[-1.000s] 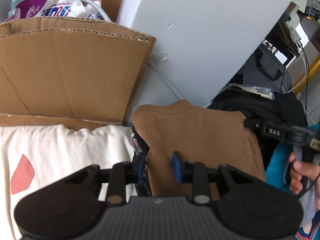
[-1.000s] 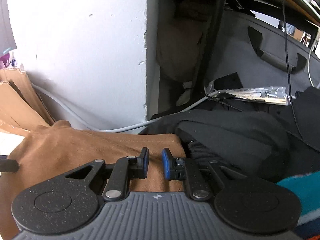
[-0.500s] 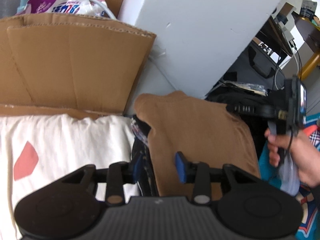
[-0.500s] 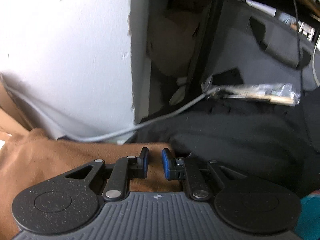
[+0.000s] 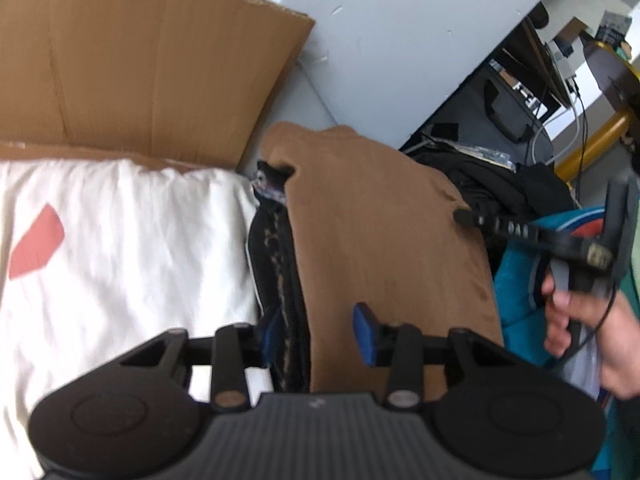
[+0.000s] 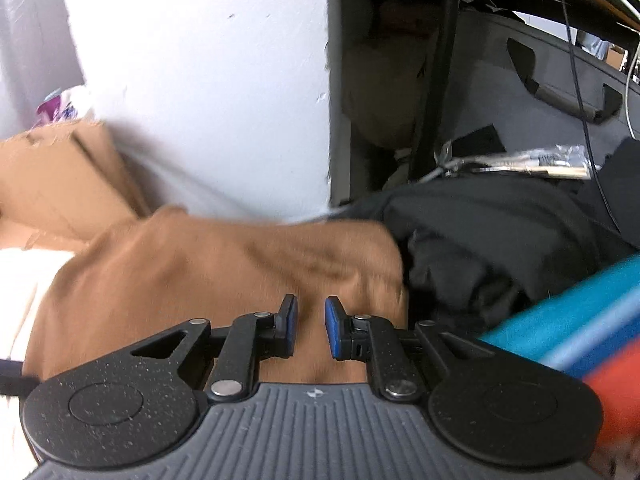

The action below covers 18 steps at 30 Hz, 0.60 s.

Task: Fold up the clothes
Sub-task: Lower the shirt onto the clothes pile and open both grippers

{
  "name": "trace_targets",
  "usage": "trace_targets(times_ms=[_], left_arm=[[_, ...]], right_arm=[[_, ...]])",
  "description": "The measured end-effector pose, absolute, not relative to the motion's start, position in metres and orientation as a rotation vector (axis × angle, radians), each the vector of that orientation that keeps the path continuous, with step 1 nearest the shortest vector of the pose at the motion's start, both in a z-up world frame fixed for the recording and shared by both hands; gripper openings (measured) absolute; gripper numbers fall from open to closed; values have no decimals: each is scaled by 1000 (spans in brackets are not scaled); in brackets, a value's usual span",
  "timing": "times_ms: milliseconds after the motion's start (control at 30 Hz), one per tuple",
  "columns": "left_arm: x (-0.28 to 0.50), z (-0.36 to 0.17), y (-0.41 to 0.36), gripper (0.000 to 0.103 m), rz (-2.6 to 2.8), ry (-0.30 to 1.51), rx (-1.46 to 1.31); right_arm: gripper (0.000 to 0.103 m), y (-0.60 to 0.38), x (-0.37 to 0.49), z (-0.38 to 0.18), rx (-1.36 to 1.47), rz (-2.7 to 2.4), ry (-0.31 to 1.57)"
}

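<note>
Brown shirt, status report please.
Left gripper open over the brown shirt. Right gripper open at its far edge. Dark garment wedged beside the shirt.

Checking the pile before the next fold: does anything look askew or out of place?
Yes. A dark patterned garment pokes out from under the brown shirt's left edge, beside the white cloth. The brown shirt also bunches into wrinkles near the right gripper.

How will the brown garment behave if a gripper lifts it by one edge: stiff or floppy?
Probably floppy: the brown garment drapes over the dark clothes beneath and wrinkles near the right gripper. It looks like a soft knit, so likely light, and the free part should hang and unfold. It seems unlikely to slip from the blue pads.
</note>
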<state>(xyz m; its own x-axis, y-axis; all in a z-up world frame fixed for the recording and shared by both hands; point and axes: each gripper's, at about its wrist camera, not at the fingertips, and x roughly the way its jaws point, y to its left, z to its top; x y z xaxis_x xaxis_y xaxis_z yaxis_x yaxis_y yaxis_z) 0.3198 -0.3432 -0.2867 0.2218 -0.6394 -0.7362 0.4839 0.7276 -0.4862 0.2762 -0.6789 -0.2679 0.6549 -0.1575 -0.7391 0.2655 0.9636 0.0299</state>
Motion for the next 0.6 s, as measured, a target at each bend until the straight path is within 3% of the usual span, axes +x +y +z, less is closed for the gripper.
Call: trace_targets(times_ms=[267,600], left_arm=[[305,-300,-331,35,-815,1119,-255],[292,-315,-323,36,-833,1144,-274]], right_arm=[[21,-667,224,-290,118,-244,869],[21,-653,172,-301,80,-253,875]])
